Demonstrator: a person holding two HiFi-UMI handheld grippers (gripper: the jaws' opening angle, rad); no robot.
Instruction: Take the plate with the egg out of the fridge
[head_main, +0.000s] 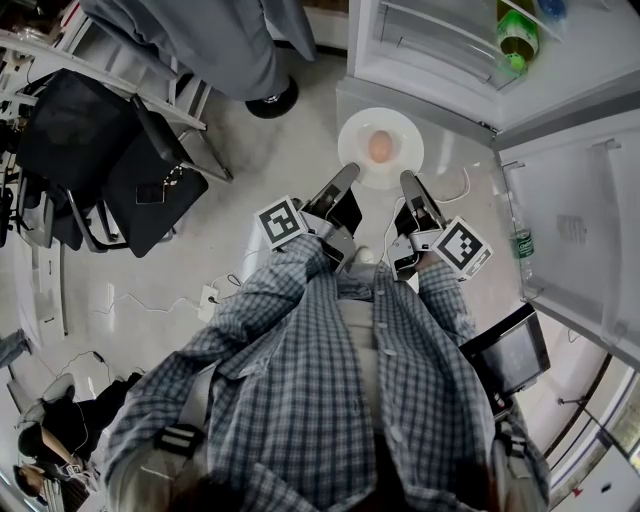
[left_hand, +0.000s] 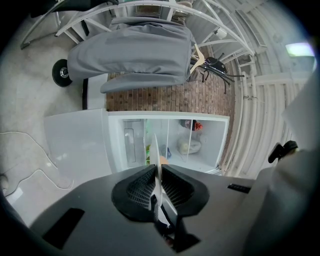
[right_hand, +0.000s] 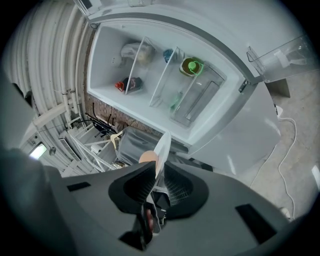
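Note:
A white plate (head_main: 360, 165) with a brown egg (head_main: 380, 146) on it hangs in front of the open fridge (head_main: 440, 50), outside it. My left gripper (head_main: 346, 177) is shut on the plate's left rim. My right gripper (head_main: 408, 182) is shut on its right rim. In the left gripper view the plate (left_hand: 156, 165) shows edge-on between the jaws. The right gripper view shows the plate's rim (right_hand: 162, 150) in the jaws with the egg (right_hand: 148, 157) beside it.
The fridge door (head_main: 590, 230) stands open at the right, with a bottle (head_main: 521, 245) in its shelf. A green bottle (head_main: 518, 38) sits inside the fridge. Black chairs (head_main: 110, 160) and a grey-covered rack (head_main: 210, 40) stand to the left. Cables (head_main: 215, 290) lie on the floor.

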